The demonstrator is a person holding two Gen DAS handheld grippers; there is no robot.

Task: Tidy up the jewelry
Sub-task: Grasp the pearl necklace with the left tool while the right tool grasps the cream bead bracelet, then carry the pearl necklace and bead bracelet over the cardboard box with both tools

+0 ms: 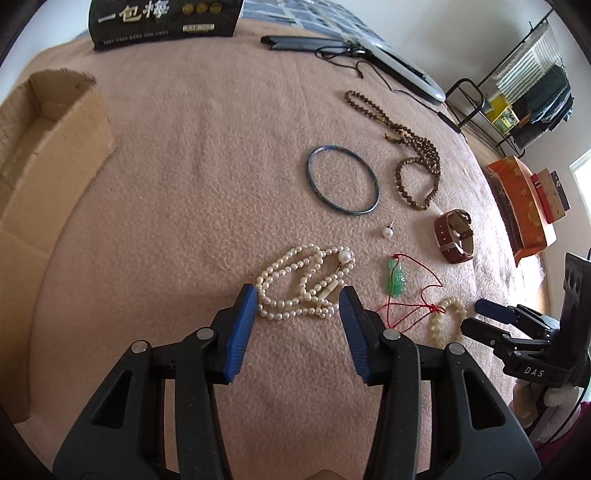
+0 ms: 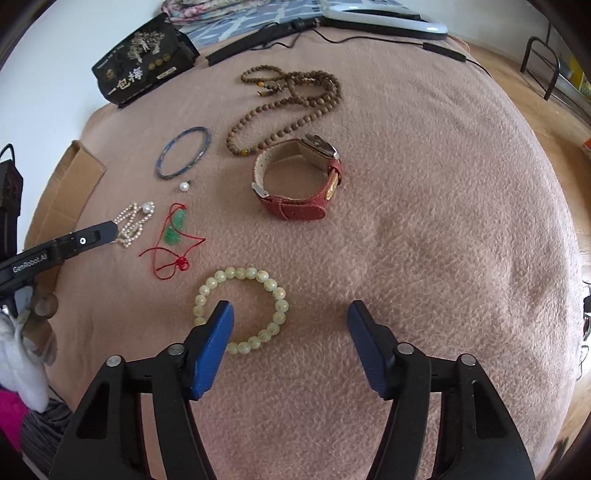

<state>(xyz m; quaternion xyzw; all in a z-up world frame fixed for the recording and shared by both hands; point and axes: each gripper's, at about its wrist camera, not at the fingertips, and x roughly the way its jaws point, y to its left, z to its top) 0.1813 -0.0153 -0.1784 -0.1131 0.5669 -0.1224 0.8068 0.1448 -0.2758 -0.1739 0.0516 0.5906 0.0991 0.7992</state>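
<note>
Jewelry lies on a pink blanket. My left gripper is open, its fingers on either side of a bunched white pearl necklace, which also shows in the right wrist view. My right gripper is open and empty, just above a pale green bead bracelet, with its left finger over the ring. A green jade pendant on red cord, a single pearl stud, a blue bangle, a red-strapped watch and brown wooden beads lie beyond.
A cardboard box stands at the left edge of the blanket. A black printed box, a black strip, cables and a white ring lamp lie at the far side. An orange box sits off the right edge.
</note>
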